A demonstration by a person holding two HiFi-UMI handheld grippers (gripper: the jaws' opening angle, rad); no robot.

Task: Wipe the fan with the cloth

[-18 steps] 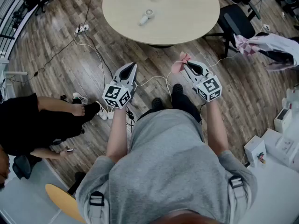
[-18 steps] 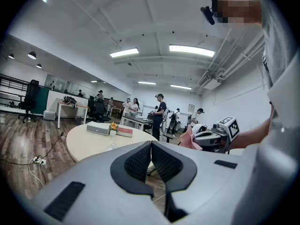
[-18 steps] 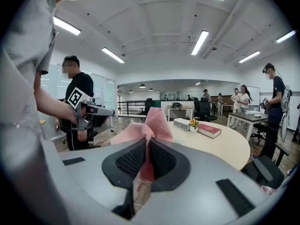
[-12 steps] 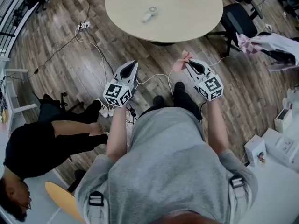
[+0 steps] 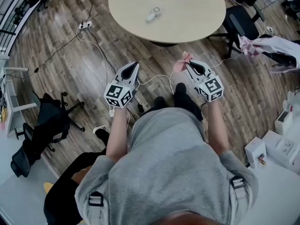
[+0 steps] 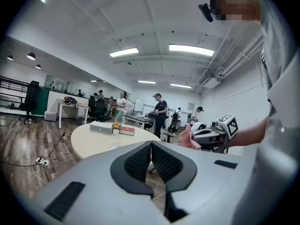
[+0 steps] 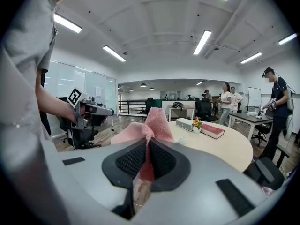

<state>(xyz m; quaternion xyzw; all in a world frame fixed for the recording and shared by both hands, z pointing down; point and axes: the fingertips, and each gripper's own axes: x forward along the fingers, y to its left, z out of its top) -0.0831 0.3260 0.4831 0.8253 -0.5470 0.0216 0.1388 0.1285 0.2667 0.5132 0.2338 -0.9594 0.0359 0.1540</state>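
Observation:
A small white hand-held fan (image 5: 153, 14) lies on the round beige table (image 5: 187, 22) ahead of me; in the right gripper view the fan (image 7: 182, 140) shows just past the cloth. My right gripper (image 5: 186, 63) is shut on a pink cloth (image 5: 181, 63), which bunches out beyond its tips (image 7: 149, 128). My left gripper (image 5: 135, 65) is shut with nothing in it, its pads (image 6: 145, 161) pressed together. Both grippers hang over the wooden floor, well short of the table's near edge.
On the table's far side stand a grey box (image 7: 185, 124), a small flower (image 7: 197, 124) and a red book (image 7: 213, 131). Cables and a power strip (image 5: 84, 27) lie on the floor at left. A black chair (image 5: 239, 20) stands right of the table; another chair (image 5: 44, 125) at left.
The view has shifted slightly toward the table. The person in black at the left has moved down and out of the frame's edge, uncovering a black chair. Both grippers stay as they were.

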